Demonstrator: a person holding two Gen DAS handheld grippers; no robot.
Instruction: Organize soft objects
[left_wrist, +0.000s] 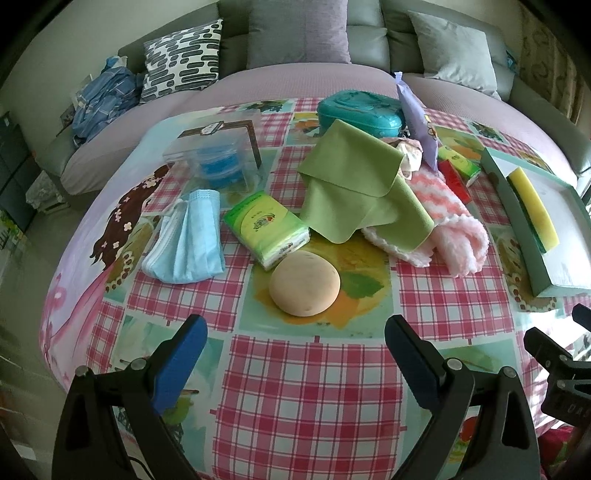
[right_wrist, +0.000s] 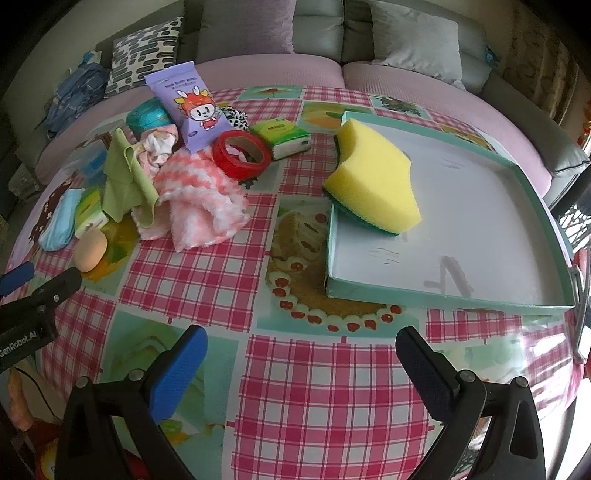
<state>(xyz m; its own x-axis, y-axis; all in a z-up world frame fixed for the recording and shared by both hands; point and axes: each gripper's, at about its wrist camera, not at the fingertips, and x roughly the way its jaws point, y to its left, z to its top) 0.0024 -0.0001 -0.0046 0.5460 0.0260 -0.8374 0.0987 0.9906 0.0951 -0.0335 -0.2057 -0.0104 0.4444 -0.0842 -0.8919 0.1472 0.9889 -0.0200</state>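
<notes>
- Hovering near the table edge, the left gripper has jaws spread wide and empty; the round beige sponge lies just beyond them.
- Right gripper likewise gapes, holding nothing; the tray with the yellow sponge sits far right.
- Straddle the beige sponge centrally; squeeze gently, since it likely compresses.

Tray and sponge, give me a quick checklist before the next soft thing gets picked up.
1. Left gripper open, holding nothing: ok.
2. Right gripper open, holding nothing: ok.
3. Tray has bare floor for more: ok.
4. Sponge fully inside the tray: not ok, it overhangs the left wall.
5. Puff clear of neighbours: cannot tell, the tissue pack sits very close.
6. Pink towel free to lift: not ok, the green cloth drapes over it.
</notes>
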